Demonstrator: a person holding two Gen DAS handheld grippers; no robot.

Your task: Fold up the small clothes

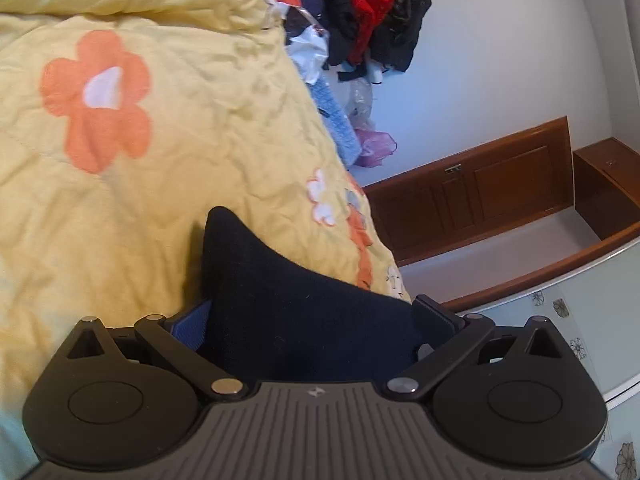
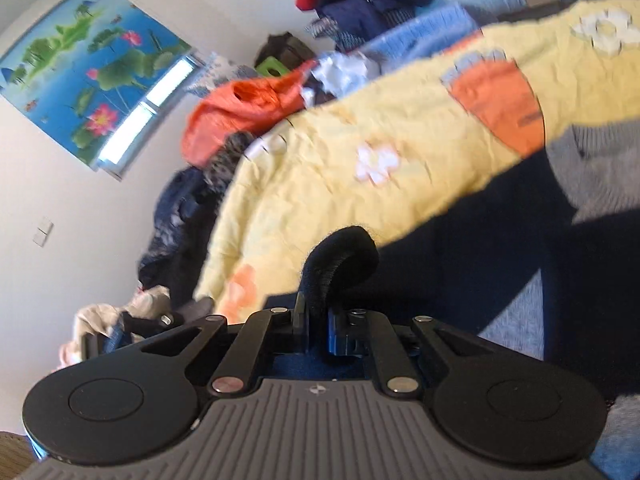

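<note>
A small dark navy garment (image 1: 296,300) lies between the wide-spread fingers of my left gripper (image 1: 312,320), over the yellow flowered quilt (image 1: 160,160). The left jaws stand open with the cloth bunched between them. In the right wrist view, my right gripper (image 2: 316,324) is shut on a rolled fold of the same dark fuzzy cloth (image 2: 340,256), which curls up out of the jaws. More dark cloth (image 2: 500,248) stretches away to the right.
A heap of red, black and blue clothes (image 1: 360,20) lies past the quilt. A wooden bed frame (image 1: 500,192) and a white wall are on the right. An orange garment (image 2: 248,108), a grey cloth (image 2: 596,172) and a lotus poster (image 2: 92,68) show in the right view.
</note>
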